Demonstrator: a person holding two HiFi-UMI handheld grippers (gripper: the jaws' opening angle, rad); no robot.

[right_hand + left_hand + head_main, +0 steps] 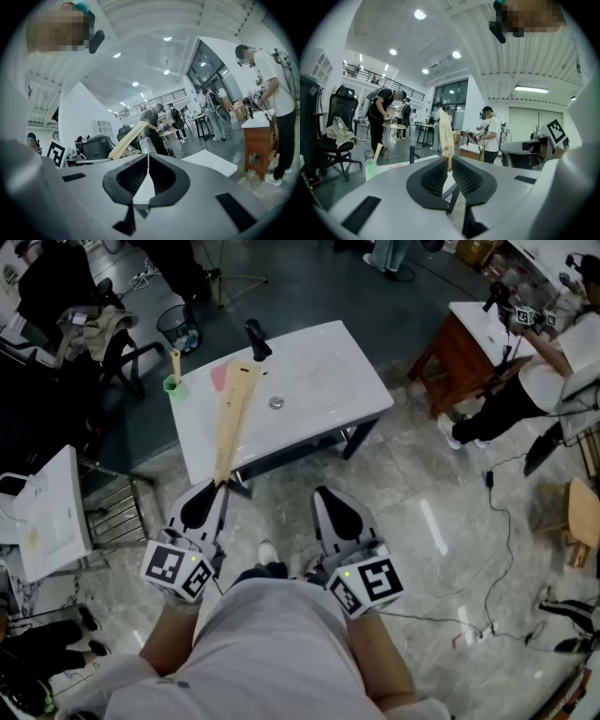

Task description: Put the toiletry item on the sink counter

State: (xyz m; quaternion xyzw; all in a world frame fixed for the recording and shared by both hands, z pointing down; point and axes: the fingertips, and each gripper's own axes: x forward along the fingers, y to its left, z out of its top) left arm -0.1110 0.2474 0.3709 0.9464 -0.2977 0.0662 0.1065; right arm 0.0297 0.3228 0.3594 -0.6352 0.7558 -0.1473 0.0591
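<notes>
Toiletry item (pixel 232 418), long and tan: my left gripper (pixel 217 486) pinches its near end, and it slants across the sink counter's (pixel 361 381) near edge. My right gripper (pixel 324 495) is pressed together, empty. The green cup (pixel 173 386) at the far left holds a stick (pixel 175 362).

A pale tan colour is shown by the long toiletry item (pixel 232 413), set against the plain white tabletop (pixel 319 371) of the sink counter. The left gripper (pixel 217 486) and the right gripper (pixel 324 495) are finished in light grey with black ribbed pads, and black square markers on white are borne at the rear of each. On the white surface a black tap (pixel 256 339), a silver drain (pixel 276 402), a green cup (pixel 174 387) and a small pink item (pixel 218 378) are picked out. The floor (pixel 441 521) is marbled in grey, and a brown wooden stand (pixel 459 357) is topped in white.
</notes>
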